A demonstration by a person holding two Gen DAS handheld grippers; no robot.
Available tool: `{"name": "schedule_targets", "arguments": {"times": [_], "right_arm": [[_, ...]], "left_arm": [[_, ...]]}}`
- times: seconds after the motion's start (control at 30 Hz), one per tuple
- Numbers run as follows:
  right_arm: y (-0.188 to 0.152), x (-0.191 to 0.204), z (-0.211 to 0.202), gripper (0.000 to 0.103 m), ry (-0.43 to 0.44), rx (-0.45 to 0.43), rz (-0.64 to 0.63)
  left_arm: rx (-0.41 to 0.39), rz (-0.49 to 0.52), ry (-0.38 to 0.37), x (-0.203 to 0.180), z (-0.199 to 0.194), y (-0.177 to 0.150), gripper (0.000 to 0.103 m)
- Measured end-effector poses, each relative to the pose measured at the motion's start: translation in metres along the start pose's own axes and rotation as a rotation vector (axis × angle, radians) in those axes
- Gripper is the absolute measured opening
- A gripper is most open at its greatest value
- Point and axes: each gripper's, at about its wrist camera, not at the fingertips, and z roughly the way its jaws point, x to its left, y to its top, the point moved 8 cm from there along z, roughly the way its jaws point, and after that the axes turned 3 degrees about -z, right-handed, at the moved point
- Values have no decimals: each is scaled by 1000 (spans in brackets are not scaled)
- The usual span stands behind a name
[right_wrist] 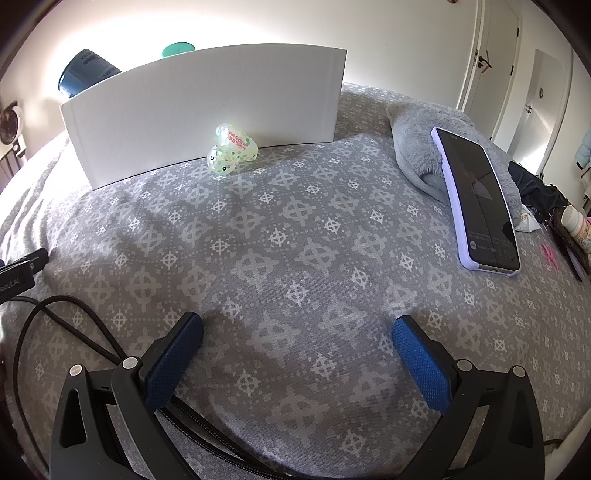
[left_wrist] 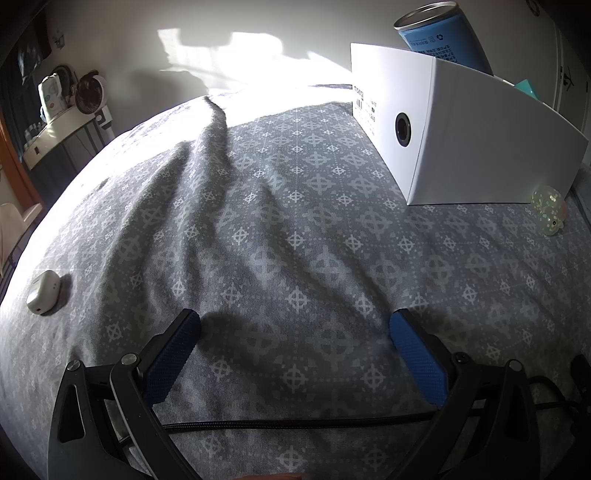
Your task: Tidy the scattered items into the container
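A white box [left_wrist: 461, 129] stands on the grey patterned bed, with a blue can [left_wrist: 439, 33] and a teal item [left_wrist: 526, 86] sticking out of it. The box also shows in the right wrist view [right_wrist: 207, 110]. A translucent speckled squishy toy [right_wrist: 231, 153] lies against its side; it also shows in the left wrist view [left_wrist: 550, 214]. A small white earbud case [left_wrist: 42, 291] lies at the bed's left edge. My left gripper [left_wrist: 295, 325] is open and empty over the cover. My right gripper [right_wrist: 297, 328] is open and empty too.
A phone in a lilac case [right_wrist: 480, 203] leans on a grey plush slipper [right_wrist: 424, 144] at the right. Black cables [right_wrist: 66, 332] run by the left. Small clutter [right_wrist: 576, 229] lies at the far right edge. A side table [left_wrist: 55, 125] stands beyond the bed's left edge.
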Motion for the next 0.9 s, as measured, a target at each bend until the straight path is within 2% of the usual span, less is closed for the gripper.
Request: {"name": "schedule_targets", "arguments": {"times": [0.9], "right_arm": [[-2,3,-1,103,0,-1,1]], "left_arm": [[-2,5,7,-2,-2,-1,103]]}}
